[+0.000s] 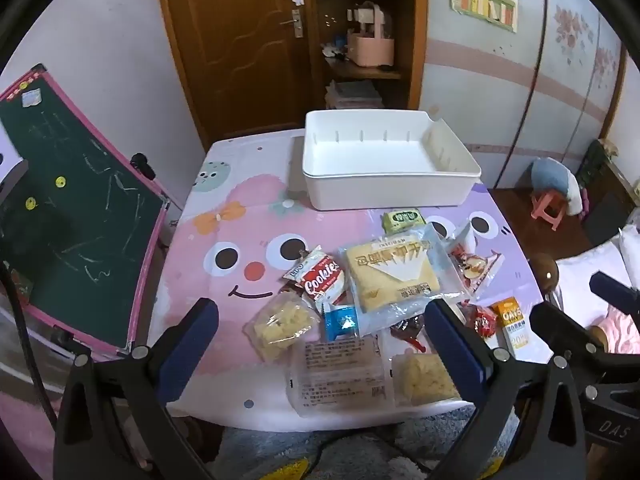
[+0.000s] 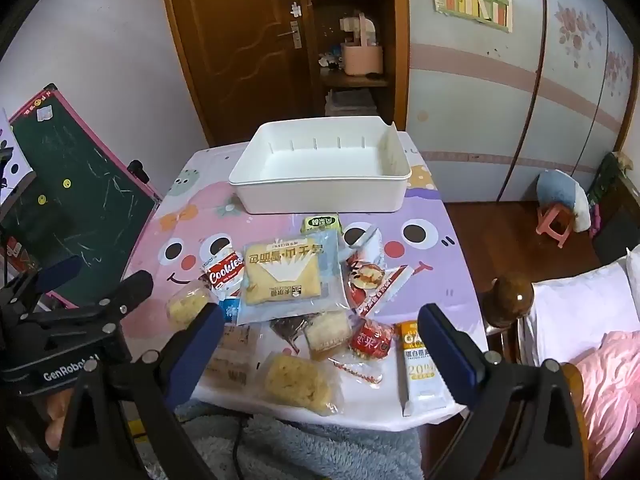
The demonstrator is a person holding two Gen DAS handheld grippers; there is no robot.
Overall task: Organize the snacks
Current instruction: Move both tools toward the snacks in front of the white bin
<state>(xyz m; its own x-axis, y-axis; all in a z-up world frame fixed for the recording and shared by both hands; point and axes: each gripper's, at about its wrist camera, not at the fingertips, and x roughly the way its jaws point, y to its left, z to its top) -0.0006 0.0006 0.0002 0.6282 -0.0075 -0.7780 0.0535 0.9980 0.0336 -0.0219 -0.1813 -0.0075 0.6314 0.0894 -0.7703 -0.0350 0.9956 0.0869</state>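
An empty white bin (image 1: 384, 162) (image 2: 320, 176) stands at the table's far side. Several wrapped snacks lie in a pile near the front edge: a large cake bag (image 1: 390, 276) (image 2: 282, 276), a Cookies pack (image 1: 322, 280) (image 2: 224, 272), a green packet (image 1: 402, 220) (image 2: 322, 224), yellow puffed snacks (image 1: 280, 326) (image 2: 298, 382), a red candy (image 2: 370, 342) and an oat bar (image 2: 420, 368). My left gripper (image 1: 320, 344) is open above the pile's near side, holding nothing. My right gripper (image 2: 320, 352) is open over the front snacks, also holding nothing.
The table (image 1: 224, 208) has a pink and purple cartoon cloth. A green chalkboard (image 1: 72, 216) leans at the left. A wooden door (image 1: 240, 40) and shelf stand behind. A bed (image 2: 592, 320) and wooden post (image 2: 514, 296) are at the right.
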